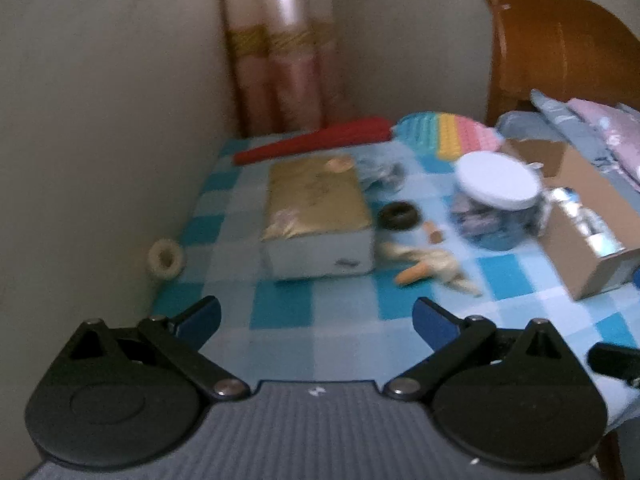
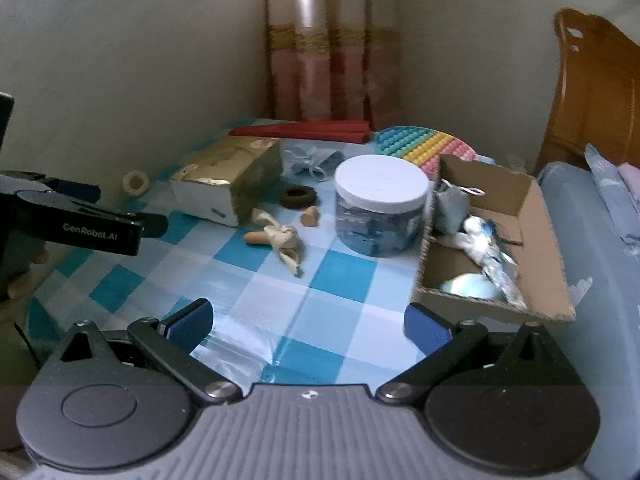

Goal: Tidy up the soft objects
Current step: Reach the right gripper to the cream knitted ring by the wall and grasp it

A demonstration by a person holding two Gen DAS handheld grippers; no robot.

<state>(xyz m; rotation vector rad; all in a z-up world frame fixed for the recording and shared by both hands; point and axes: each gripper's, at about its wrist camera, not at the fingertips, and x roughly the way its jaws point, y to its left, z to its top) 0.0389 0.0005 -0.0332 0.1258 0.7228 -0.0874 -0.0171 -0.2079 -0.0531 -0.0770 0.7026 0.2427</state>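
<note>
1. Two grippers, both empty: left gripper (image 1: 316,316) with jaws spread wide, holding nothing, low over the checked tablecloth (image 1: 344,320); right gripper (image 2: 308,320) likewise wide apart and bare.
2. Seemingly between picks, no soft thing yet approached.
3. Nearest loose soft piece: cream fabric scrap (image 2: 284,240) lying mid-table beside an orange foam plug (image 2: 256,237), just in front of the gold-topped box (image 2: 236,176) and left of the white-lidded jar (image 2: 380,208).
4. Likely destination: cardboard box (image 2: 536,216) at the table's right edge, already holding crumpled soft items.
5. Next move, as a judgement: reach forward, centre jaws over the scrap, close gently, carry right.
6. Shown only from the right wrist: box interior, plus the left gripper in side view. Shown better from the left wrist: pale roll (image 1: 166,258) against the wall.
</note>
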